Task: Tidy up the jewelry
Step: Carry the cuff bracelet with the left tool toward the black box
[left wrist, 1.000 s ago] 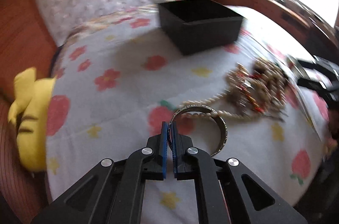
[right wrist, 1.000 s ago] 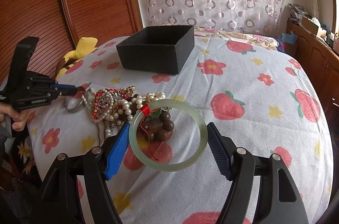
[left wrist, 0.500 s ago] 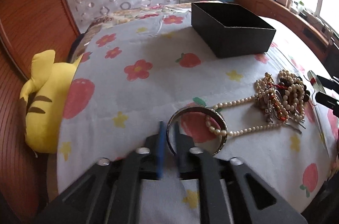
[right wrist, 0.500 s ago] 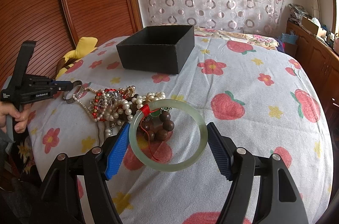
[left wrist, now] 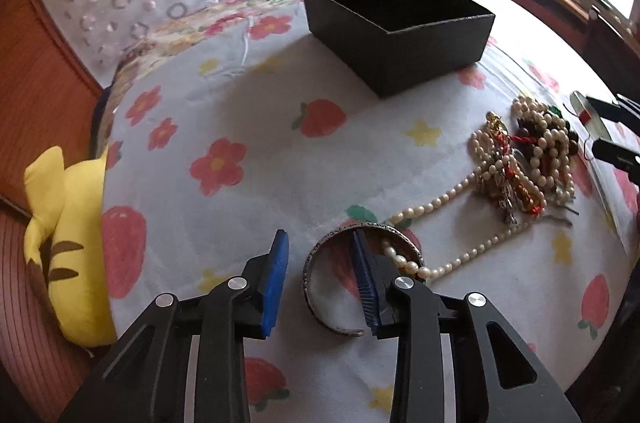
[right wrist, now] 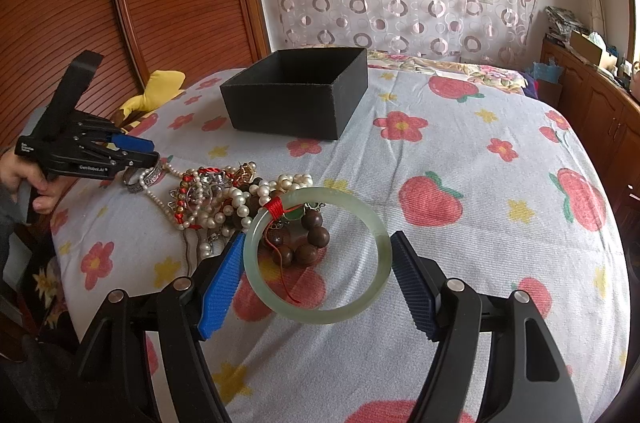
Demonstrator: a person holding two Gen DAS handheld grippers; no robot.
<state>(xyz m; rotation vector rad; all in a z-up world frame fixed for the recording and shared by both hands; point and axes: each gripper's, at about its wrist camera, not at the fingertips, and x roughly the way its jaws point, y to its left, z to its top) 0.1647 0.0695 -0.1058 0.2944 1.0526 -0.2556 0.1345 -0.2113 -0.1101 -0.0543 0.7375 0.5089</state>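
Silver engraved open cuff bangle (left wrist: 320, 287)

Left wrist view: taken close above the bed, steeply downward, box (left wrist: 396, 23) at 1 o'clock. Right wrist view: taken low from the opposite edge, box (right wrist: 296, 95) at 12 o'clock. Shared: box, bead pile (left wrist: 524, 159) (right wrist: 224, 195).
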